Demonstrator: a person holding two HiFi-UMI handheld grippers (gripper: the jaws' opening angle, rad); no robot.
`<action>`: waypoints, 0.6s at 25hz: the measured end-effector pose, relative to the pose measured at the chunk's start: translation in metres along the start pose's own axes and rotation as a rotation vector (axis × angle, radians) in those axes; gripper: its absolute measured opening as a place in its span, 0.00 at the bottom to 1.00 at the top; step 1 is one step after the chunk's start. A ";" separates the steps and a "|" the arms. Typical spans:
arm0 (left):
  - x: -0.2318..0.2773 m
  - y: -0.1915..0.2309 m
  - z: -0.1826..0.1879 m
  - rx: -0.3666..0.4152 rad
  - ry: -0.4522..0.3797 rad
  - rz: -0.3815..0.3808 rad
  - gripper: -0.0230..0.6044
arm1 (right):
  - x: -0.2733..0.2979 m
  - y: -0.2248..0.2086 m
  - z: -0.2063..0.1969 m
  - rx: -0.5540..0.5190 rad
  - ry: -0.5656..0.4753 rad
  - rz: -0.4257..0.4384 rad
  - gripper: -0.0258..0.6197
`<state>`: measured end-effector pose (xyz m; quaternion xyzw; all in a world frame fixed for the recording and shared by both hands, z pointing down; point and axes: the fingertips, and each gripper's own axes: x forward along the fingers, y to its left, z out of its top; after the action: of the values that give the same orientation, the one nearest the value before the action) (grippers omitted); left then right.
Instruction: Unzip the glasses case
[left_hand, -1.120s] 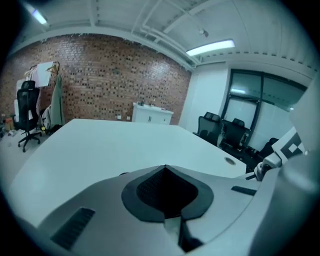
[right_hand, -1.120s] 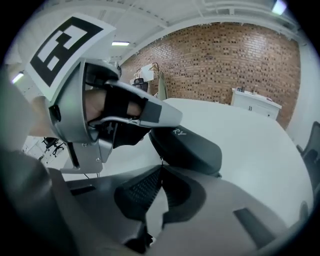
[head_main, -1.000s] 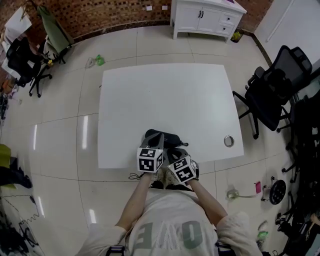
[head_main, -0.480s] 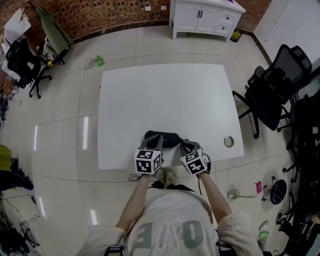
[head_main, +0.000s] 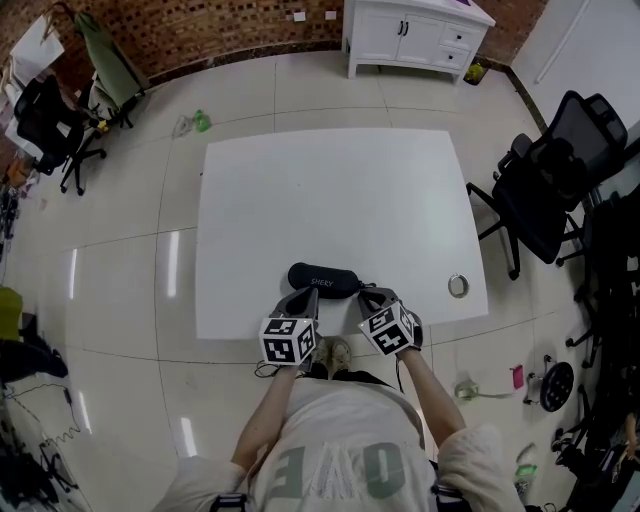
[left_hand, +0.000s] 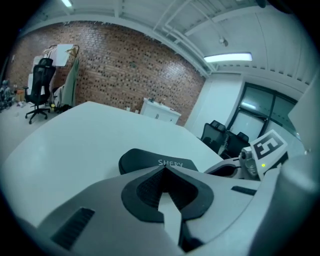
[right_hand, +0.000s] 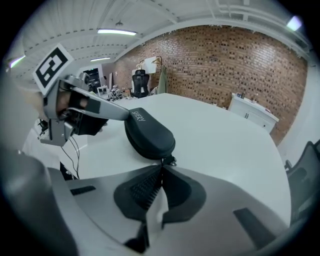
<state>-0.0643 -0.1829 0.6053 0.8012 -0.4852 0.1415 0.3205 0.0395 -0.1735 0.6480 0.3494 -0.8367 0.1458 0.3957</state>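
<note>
1. The black glasses case (head_main: 323, 280) lies flat on the white surface (head_main: 330, 190), whose near edge runs just on the person's side of the case
2. The left hand-held gripper (head_main: 303, 296) points at the case's left half, its jaws pressed together on nothing, tips right at the case's near side
3. The right hand-held gripper (head_main: 367, 295) angles in at the case's right end, jaws closed with the zipper pull (right_hand: 169, 161) pinched at their tips
4. Both forearms reach forward toward the case, elbows bent
</note>
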 end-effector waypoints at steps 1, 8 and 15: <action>-0.001 0.005 -0.002 -0.007 -0.002 0.013 0.04 | -0.002 0.008 -0.002 -0.010 -0.001 0.019 0.04; 0.008 0.018 0.014 0.050 0.003 0.024 0.04 | -0.007 0.097 -0.001 -0.166 -0.026 0.189 0.04; 0.012 -0.017 0.012 0.211 0.092 -0.049 0.04 | 0.005 0.115 0.020 -0.178 -0.056 0.210 0.04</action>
<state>-0.0444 -0.1931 0.5962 0.8347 -0.4327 0.2205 0.2598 -0.0544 -0.1043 0.6427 0.2274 -0.8890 0.1016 0.3842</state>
